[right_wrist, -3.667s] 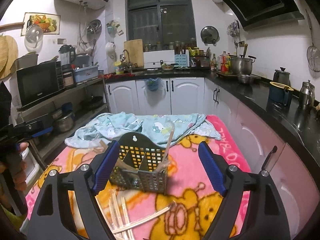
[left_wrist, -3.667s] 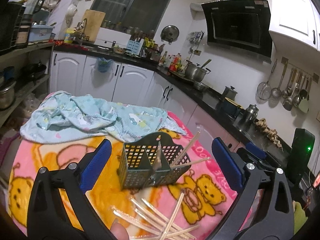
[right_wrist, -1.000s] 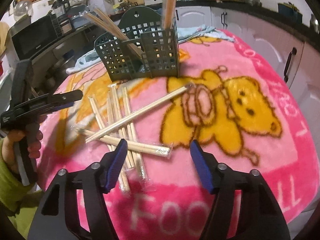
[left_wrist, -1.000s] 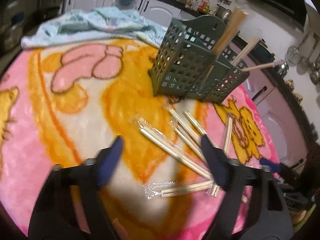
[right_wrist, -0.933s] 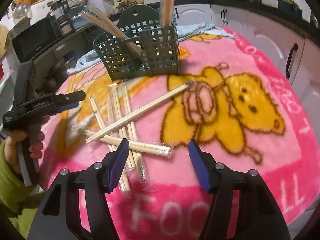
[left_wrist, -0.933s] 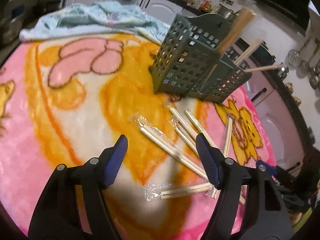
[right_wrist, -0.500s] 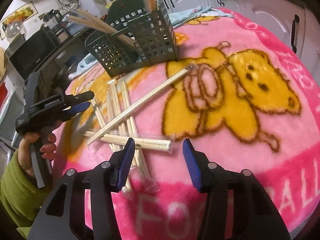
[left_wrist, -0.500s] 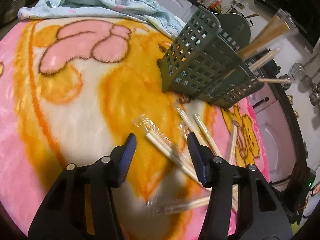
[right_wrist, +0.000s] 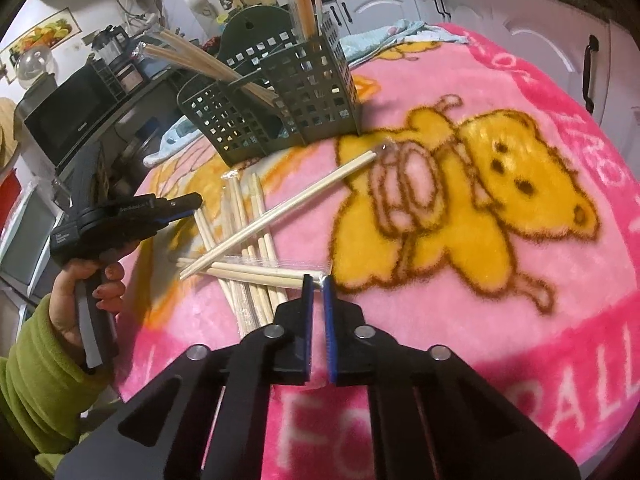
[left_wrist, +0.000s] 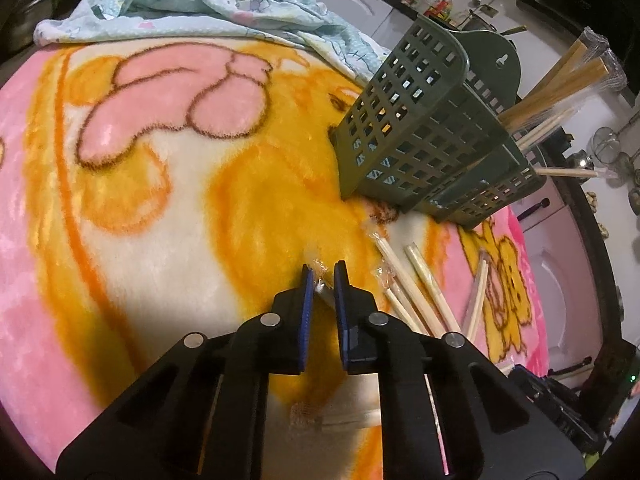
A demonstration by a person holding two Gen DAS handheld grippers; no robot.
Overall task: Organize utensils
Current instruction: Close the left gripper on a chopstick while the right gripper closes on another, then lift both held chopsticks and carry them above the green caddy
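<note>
L gripper [left_wrist: 323, 270] jaws pinched on a wrapped chopstick pair [left_wrist: 320, 286] lying on the blanket [left_wrist: 152, 208]. Loose chopsticks [right_wrist: 248, 236] piled mid-surface, green basket [right_wrist: 280, 108] behind. R gripper [right_wrist: 315, 280] jaws clamped on another wrapped pair's end [right_wrist: 264, 274].

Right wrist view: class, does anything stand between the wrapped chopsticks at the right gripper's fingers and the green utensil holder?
Nothing upright blocks the way. Between the right gripper, closed on the wrapped chopsticks, and the utensil holder lie only loose chopsticks, flat on the blanket.
</note>
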